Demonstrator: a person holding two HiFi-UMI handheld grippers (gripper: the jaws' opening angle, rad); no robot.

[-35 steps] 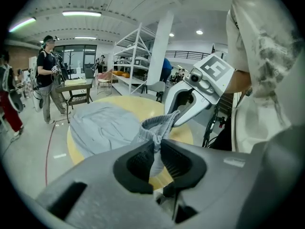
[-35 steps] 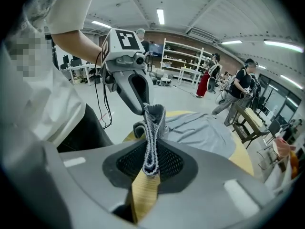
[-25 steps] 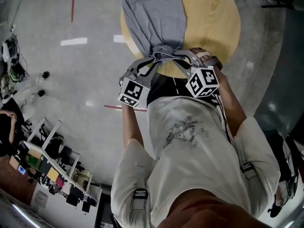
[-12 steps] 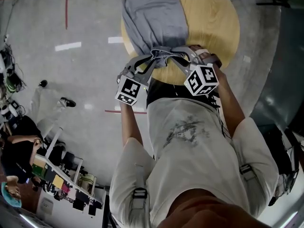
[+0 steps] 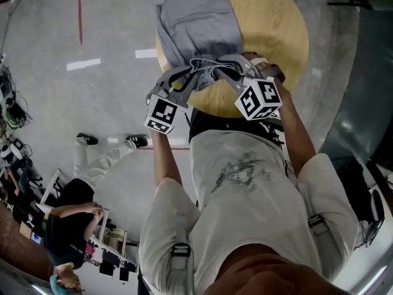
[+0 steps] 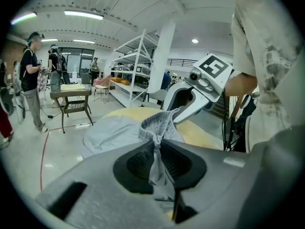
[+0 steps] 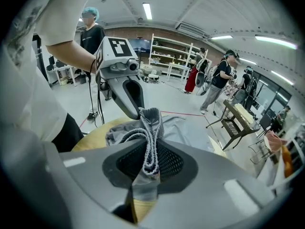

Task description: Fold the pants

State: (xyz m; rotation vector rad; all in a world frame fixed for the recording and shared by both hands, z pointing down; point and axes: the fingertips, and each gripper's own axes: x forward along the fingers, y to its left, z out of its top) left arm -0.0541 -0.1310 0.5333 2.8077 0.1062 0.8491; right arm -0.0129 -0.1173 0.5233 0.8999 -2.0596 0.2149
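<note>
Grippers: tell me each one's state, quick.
Left gripper: shut on the pants.
Right gripper: shut on the pants too.

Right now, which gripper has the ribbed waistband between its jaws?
The right gripper: the thick ribbed waistband sits doubled between its jaws. The left gripper pinches only a thin, smooth strip of the grey pants.

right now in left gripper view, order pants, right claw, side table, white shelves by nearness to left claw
1. pants, clamped in the left claw
2. right claw, just ahead, right
3. side table, left, across the floor
4. white shelves, centre background
</note>
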